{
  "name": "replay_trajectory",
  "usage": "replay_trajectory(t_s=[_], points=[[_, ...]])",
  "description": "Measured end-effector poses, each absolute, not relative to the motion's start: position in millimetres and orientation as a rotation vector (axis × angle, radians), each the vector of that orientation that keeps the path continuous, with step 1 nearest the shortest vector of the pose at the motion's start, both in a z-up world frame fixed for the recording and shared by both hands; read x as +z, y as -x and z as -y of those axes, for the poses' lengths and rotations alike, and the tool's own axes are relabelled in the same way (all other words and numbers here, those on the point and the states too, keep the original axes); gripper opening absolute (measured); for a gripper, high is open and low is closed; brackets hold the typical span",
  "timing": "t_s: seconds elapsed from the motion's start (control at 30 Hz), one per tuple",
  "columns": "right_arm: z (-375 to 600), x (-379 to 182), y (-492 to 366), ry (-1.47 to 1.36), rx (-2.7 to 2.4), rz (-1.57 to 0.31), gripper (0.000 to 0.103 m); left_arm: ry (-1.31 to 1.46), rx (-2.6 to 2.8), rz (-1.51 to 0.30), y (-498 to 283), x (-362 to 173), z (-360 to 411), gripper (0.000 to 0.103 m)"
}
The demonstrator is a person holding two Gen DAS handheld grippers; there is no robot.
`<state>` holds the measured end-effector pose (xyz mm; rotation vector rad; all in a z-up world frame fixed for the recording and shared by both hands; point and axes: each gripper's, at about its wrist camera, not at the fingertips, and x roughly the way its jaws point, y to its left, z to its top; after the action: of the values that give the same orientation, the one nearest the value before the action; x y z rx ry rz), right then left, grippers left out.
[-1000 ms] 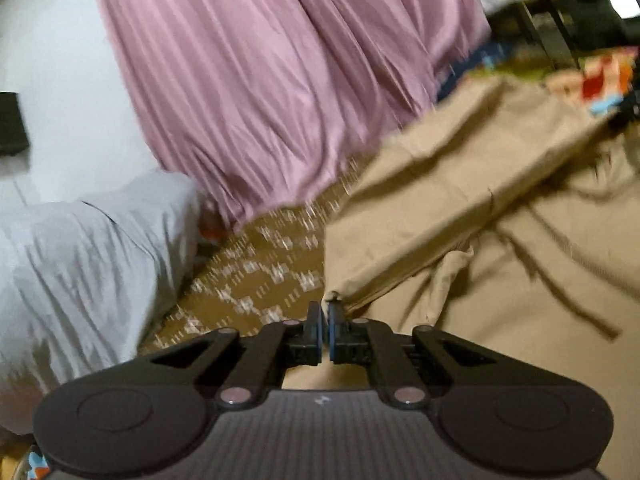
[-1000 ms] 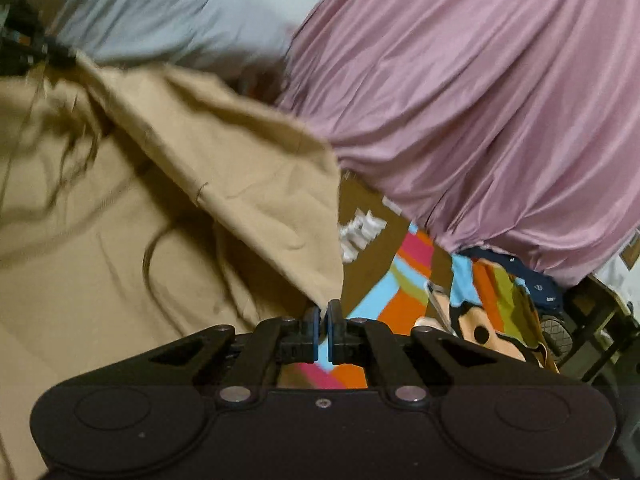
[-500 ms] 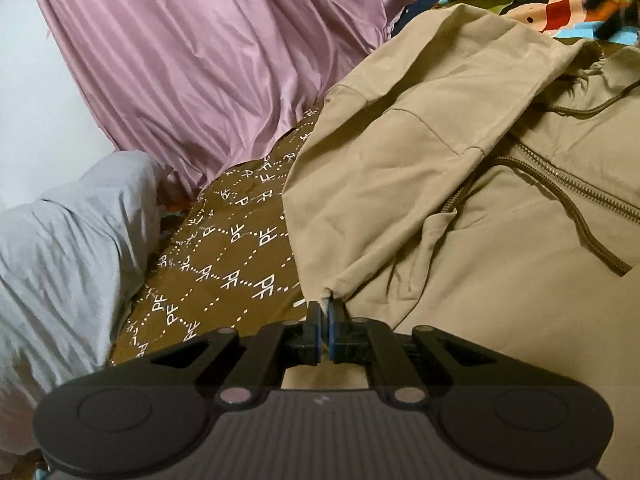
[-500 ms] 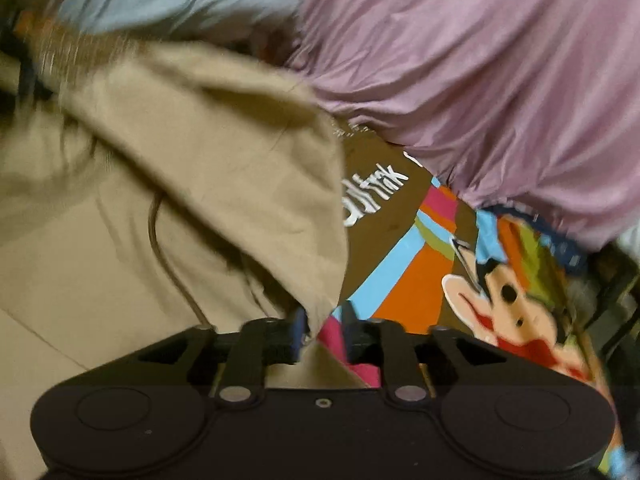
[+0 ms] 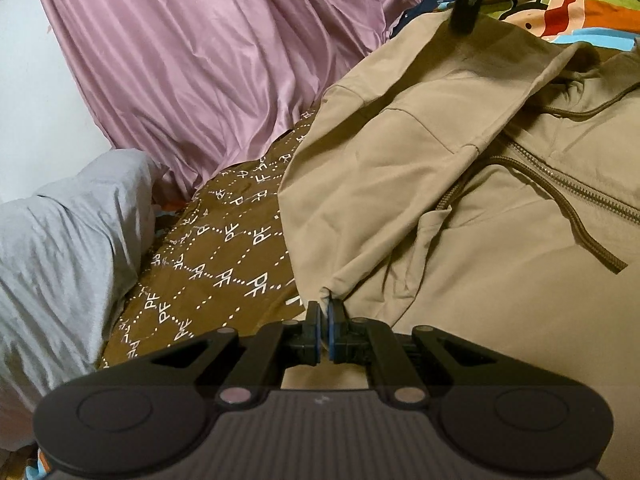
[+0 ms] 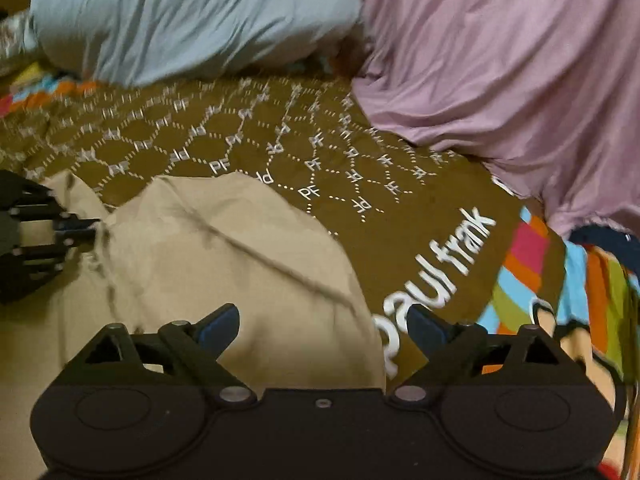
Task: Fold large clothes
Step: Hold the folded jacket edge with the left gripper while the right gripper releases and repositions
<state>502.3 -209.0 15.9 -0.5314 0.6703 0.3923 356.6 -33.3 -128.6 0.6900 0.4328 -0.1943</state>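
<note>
While the fold waits: left gripper (image 5: 324, 312) pinches the hood's corner of the tan hoodie (image 5: 460, 184), which runs ahead-right.
Right gripper (image 6: 324, 322): spread, empty, hood just beneath.

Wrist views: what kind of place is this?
Likely a bedroom, with the work done on a bed. A printed brown bedspread lies under the tan hooded jacket, a grey pillow sits at one end, and a pink curtain hangs behind.
</note>
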Motion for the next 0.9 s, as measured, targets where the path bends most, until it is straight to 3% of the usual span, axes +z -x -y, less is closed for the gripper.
replay_trajectory(t_s=[0.1, 0.13, 0.17, 0.2, 0.27, 0.5, 0.67, 0.9], points=[[188, 6, -526, 0.635, 0.367, -0.692, 0.089, -0.660, -0.211, -0.440, -356, -125, 29, 0.004], [185, 3, -530, 0.647, 0.364, -0.702, 0.077, -0.651, -0.217, -0.444, -356, -123, 28, 0.004], [184, 1, -535, 0.648, 0.357, -0.720, 0.041, -0.640, -0.229, -0.447, -355, -120, 26, 0.005], [183, 0, -539, 0.638, 0.342, -0.737, 0.018, -0.630, -0.241, -0.450, -353, -117, 23, 0.006], [185, 3, -536, 0.599, 0.329, -0.706, 0.015, -0.603, -0.272, -0.458, -347, -109, 17, 0.013], [193, 21, -486, 0.604, 0.329, -0.542, 0.013, -0.353, -0.443, -0.406, -311, -63, -5, 0.014], [199, 30, -453, 0.613, 0.326, -0.457, 0.013, -0.214, -0.681, -0.339, -286, -32, 21, 0.015], [197, 44, -421, 0.613, 0.336, -0.350, 0.012, -0.386, -0.707, -0.521, -339, -67, 102, 0.008]])
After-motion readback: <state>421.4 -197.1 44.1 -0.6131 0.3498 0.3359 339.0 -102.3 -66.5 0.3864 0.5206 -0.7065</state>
